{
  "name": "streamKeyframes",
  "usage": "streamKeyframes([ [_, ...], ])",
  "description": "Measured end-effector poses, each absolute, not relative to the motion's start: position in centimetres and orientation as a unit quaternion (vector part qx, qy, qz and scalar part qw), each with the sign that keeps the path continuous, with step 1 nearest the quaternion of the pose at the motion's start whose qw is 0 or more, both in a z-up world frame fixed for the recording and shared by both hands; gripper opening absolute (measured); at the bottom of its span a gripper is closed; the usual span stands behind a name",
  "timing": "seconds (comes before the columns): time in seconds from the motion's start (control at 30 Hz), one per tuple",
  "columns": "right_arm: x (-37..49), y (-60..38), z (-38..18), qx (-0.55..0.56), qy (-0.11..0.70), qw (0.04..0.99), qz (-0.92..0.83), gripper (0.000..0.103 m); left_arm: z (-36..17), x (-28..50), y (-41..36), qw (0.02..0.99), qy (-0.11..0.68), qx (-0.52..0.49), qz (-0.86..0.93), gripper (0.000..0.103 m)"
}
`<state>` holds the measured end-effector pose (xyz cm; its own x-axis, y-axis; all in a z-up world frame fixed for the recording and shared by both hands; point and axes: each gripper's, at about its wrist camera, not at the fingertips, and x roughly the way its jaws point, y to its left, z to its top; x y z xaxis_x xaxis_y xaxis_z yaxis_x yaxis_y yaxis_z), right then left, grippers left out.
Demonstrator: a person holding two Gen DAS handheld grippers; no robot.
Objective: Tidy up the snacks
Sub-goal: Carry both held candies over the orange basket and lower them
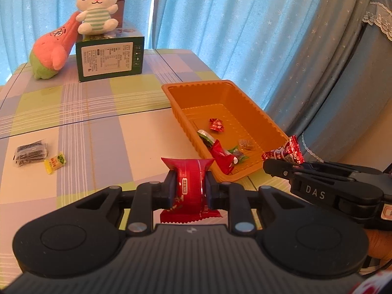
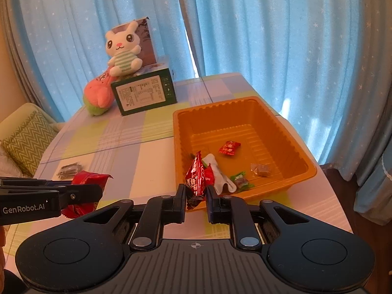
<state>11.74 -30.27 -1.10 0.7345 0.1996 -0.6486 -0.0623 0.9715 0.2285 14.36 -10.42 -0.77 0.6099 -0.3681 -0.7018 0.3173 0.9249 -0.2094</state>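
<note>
- Already, several snacks are lying in the tray (image 2: pixel 297 144).
- A red pack (image 1: pixel 189 183) is being clamped by the left gripper (image 1: pixel 189 188) and a red candy (image 2: pixel 196 181) by the right gripper (image 2: pixel 196 196), near the tray.
- Two snacks, a dark pack (image 1: pixel 30 152) and a yellow candy (image 1: pixel 55 163), are being left on the table (image 1: pixel 98 122).

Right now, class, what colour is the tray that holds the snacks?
Orange; the tray shows best in the right wrist view.

Daylight filtered through the pale blue curtains (image 1: pixel 232 36) behind the tabletop (image 1: pixel 98 127), burning white at the gap between them and casting a warm, orange-tinted wash over both views. Soft shadows fell toward the camera. Fisheye distortion bowed the curtain folds and darkened the corners. The near black housings were slightly soft; the foil wrappers (image 2: pixel 196 178) caught small glints.
</note>
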Motion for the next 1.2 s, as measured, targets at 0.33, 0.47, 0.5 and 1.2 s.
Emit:
streamKeyframes([
  [0.33, 12.5, -32.8, -1.2, 0.104, 0.358, 0.926, 0.057, 0.017, -0.9, 15.7, -13.2, 0.893, 0.4, -0.03, -0.205, 0.021],
  [0.47, 13.0, -33.7, -1.3, 0.107, 0.36, 0.926, 0.052, 0.017, -0.9, 16.3, -14.4, 0.892, 0.401, -0.029, -0.209, 0.021],
  [0.5, 13.1, -33.9, -1.4, 0.107, 0.36, 0.925, 0.051, 0.017, -0.9, 16.5, -14.6, 0.892, 0.4, -0.03, -0.209, 0.021],
  [1.2, 18.6, -38.7, -2.5, 0.096, 0.369, 0.924, 0.033, 0.017, -3.1, 22.1, -20.9, 0.888, 0.409, -0.024, -0.208, 0.021],
])
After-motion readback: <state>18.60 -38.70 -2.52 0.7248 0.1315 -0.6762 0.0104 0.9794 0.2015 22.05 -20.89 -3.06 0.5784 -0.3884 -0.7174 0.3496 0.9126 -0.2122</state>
